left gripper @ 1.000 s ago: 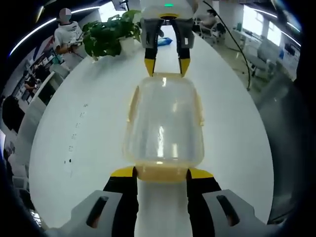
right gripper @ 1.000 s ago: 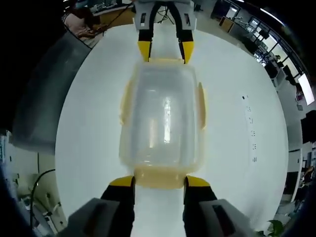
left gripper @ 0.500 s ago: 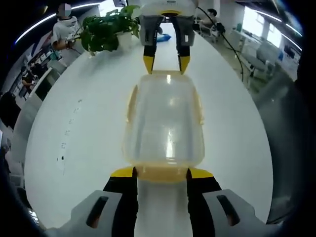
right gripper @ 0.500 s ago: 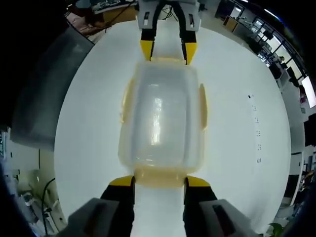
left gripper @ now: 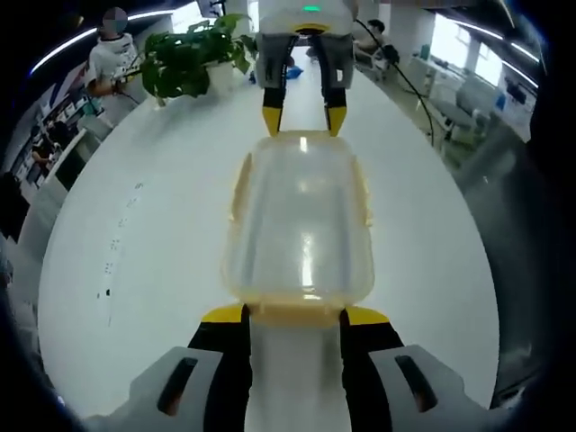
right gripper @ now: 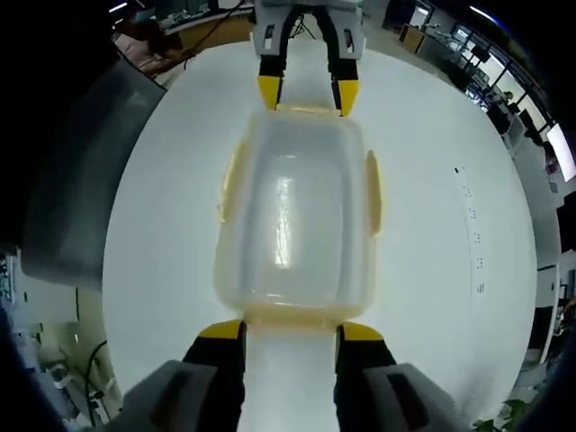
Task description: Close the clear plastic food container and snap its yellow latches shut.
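Note:
A clear plastic food container (left gripper: 301,225) with its lid on lies on the white table (left gripper: 153,270), held lengthwise between my two grippers. Yellow latches (left gripper: 240,187) run along its long sides. My left gripper (left gripper: 294,315) is open, its yellow fingertips (left gripper: 225,314) on either side of the near end latch. At the far end my right gripper (left gripper: 303,121) faces me, open, tips against the container's edge. In the right gripper view the container (right gripper: 297,220) looks the same: the right gripper (right gripper: 290,330) straddles the near end latch and the left gripper (right gripper: 307,94) meets the far end.
A potted plant (left gripper: 189,58) stands at the table's far left, and a person (left gripper: 108,58) is beyond it. A row of small dark marks (left gripper: 117,243) dots the table. A grey surface (right gripper: 72,180) lies past the table's edge.
Both views have drifted slightly with the hands. The container and both grippers keep the same places relative to each other.

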`<action>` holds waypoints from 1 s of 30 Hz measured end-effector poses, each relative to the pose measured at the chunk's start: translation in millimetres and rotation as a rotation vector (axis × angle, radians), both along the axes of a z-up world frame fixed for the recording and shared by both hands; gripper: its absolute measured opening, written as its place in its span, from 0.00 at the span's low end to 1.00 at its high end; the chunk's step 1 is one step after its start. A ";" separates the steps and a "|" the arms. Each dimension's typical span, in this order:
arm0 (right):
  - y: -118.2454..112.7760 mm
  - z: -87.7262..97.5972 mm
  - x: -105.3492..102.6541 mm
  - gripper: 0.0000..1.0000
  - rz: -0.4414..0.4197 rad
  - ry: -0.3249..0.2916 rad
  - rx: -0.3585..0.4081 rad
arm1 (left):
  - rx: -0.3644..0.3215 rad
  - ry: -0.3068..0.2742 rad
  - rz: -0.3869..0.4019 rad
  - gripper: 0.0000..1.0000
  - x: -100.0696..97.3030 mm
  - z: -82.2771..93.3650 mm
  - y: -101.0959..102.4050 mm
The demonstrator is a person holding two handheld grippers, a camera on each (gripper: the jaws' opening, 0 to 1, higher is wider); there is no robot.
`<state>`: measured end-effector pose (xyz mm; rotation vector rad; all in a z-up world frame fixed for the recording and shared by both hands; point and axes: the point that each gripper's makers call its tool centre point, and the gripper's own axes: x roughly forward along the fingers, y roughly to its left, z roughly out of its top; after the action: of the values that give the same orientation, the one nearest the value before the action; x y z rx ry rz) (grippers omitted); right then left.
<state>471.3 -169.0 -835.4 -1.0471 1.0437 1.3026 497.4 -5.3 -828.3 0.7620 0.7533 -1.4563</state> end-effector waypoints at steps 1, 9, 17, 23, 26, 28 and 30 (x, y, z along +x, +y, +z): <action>-0.2 0.7 0.4 0.36 0.002 0.001 0.000 | -0.006 0.008 -0.004 0.36 0.0 -0.3 -0.1; 0.2 0.4 -0.6 0.36 0.012 0.002 -0.033 | -0.019 0.069 -0.024 0.37 -7.4 -2.6 -2.2; 1.1 1.3 -7.4 0.36 0.004 0.025 -0.057 | -0.022 0.073 -0.018 0.37 -14.9 -3.0 1.8; 4.4 -0.1 -11.1 0.36 -0.013 0.025 -0.076 | -0.036 0.141 0.000 0.37 -21.0 -4.7 3.5; 8.9 -0.5 -15.2 0.37 -0.015 0.046 -0.046 | -0.024 0.155 -0.009 0.38 -28.0 -5.6 9.3; 13.7 -1.7 -16.6 0.37 -0.014 0.049 -0.033 | -0.015 0.162 -0.005 0.38 -33.2 -6.1 14.7; 20.1 -2.6 -18.8 0.38 -0.003 0.040 -0.027 | -0.003 0.184 -0.005 0.39 -39.8 -8.8 20.1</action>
<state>452.5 -148.9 -838.0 -1.0430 1.0955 1.3152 457.6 14.8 -837.1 0.6332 0.8885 -1.5460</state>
